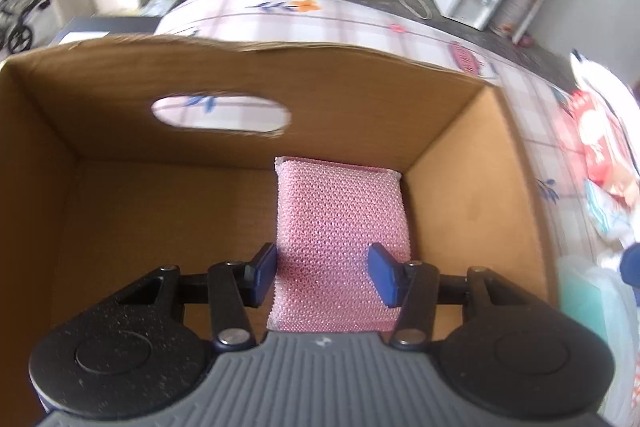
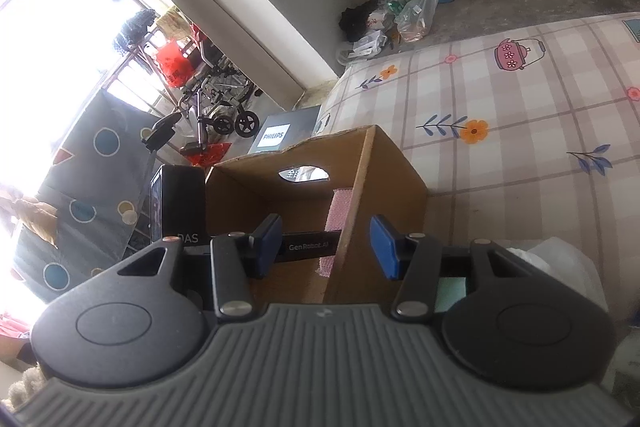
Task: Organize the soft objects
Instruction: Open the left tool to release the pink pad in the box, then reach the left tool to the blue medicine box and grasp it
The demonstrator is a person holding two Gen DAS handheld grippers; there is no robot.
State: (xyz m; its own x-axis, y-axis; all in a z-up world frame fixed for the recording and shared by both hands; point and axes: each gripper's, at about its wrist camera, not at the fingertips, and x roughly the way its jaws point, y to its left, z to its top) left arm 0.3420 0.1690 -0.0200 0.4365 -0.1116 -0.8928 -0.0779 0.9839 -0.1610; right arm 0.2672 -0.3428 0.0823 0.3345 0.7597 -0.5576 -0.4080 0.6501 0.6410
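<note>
- Left gripper (image 1: pixel 322 273): blue pads clamped on the near end of a pink, rectangular mesh-knit scouring sponge (image 1: pixel 344 227), held inside the brown corrugated cardboard box (image 1: pixel 256 83) with an oval hand-hole.
- Sponge location: right-hand part of the box, far end close to the far wall; whether it rests on the floor is unclear from this angle.
- Right gripper (image 2: pixel 326 247): jaws parted, nothing between them, hanging outside the box's near wall.
- Step in hand, as judged: depositing the sponge.
- Next move calls for: settling the sponge flat, releasing it and lifting clear of the walls. The right gripper would then be free to fetch another soft item.
</note>
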